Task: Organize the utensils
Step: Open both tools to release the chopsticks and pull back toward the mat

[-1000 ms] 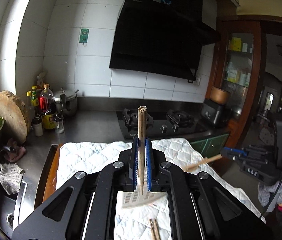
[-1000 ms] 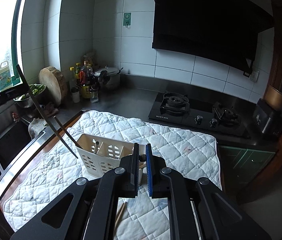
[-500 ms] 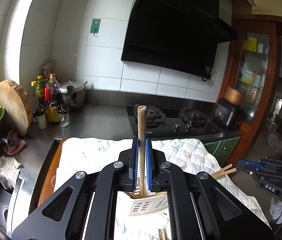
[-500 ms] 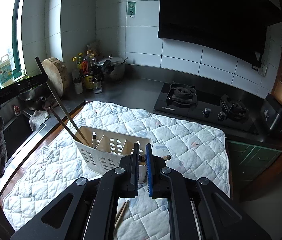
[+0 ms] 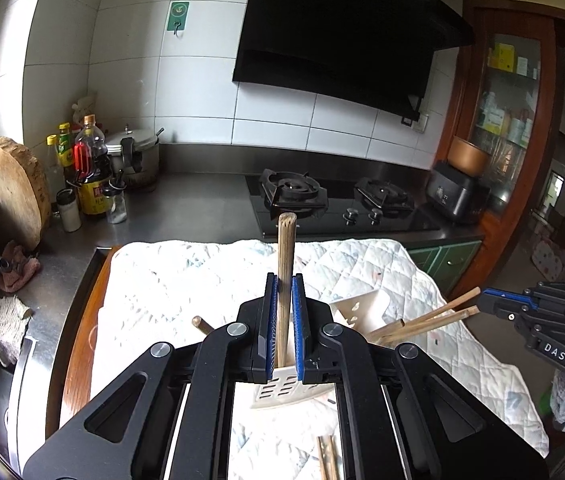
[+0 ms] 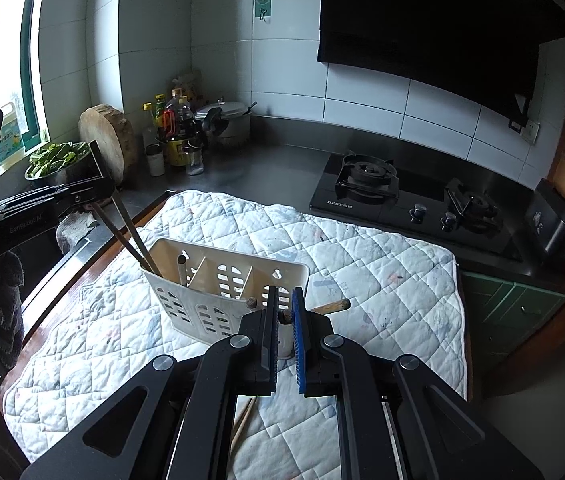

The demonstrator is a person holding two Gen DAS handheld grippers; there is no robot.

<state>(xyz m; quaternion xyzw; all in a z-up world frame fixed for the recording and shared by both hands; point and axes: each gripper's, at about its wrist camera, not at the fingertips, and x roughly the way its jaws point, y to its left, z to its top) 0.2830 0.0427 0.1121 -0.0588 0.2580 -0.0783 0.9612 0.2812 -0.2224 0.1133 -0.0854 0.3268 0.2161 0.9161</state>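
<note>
A white slotted utensil holder [image 6: 218, 280] stands on the quilted white mat [image 6: 362, 280]. My left gripper [image 5: 284, 304] is shut on a pair of wooden chopsticks [image 5: 284, 264]; in the right wrist view it [image 6: 94, 194] holds them slanting with their tips inside the holder's left compartment [image 6: 162, 258]. My right gripper [image 6: 284, 320] is shut on wooden chopsticks whose ends [image 6: 285, 314] show between the jaws; in the left wrist view it [image 5: 494, 298] holds them [image 5: 422, 322] slanting into the holder [image 5: 362, 312].
Loose chopsticks [image 5: 326, 456] lie on the mat near me. A wooden handle [image 6: 328, 306] lies behind the right jaws. A gas hob [image 6: 406, 196] is behind the mat. Bottles [image 6: 174, 128], a pot [image 6: 224, 120], a chopping block [image 6: 108, 140] and a bowl of greens [image 6: 56, 158] crowd the left corner.
My left gripper has carried its chopsticks down and rightward until the tips entered the holder's left compartment. Both grippers have closed in on the holder; the right one's chopsticks now reach it.
</note>
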